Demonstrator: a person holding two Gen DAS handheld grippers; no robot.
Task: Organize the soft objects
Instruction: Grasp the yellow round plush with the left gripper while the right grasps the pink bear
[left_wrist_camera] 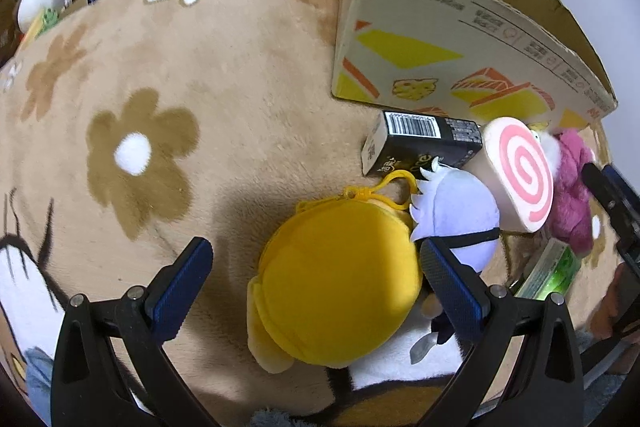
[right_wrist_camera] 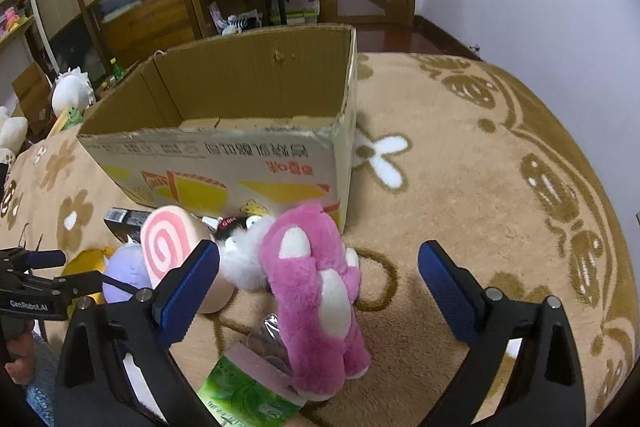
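Observation:
My left gripper [left_wrist_camera: 316, 259] is open over a round yellow plush pouch [left_wrist_camera: 340, 283] that lies on the rug between its fingers. Beside it lie a lavender plush [left_wrist_camera: 460, 211], a pink-swirl roll cushion [left_wrist_camera: 520, 171] and a pink plush bear [left_wrist_camera: 572, 195]. My right gripper [right_wrist_camera: 320, 263] is open around the standing pink bear [right_wrist_camera: 316, 287]. The swirl cushion [right_wrist_camera: 168, 247], the lavender plush [right_wrist_camera: 128, 271] and a white fluffy toy [right_wrist_camera: 244, 259] lie to its left. An open cardboard box [right_wrist_camera: 224, 155] stands behind them, empty as far as I see; it also shows in the left wrist view [left_wrist_camera: 440, 39].
A black carton [left_wrist_camera: 416, 143] lies by the box. A green tissue pack [right_wrist_camera: 248, 395] lies under the bear, also in the left view [left_wrist_camera: 548, 275]. The tan flower rug [left_wrist_camera: 160, 107] spreads left and right [right_wrist_camera: 500, 187]. Shelves and a white plush [right_wrist_camera: 72, 91] stand behind.

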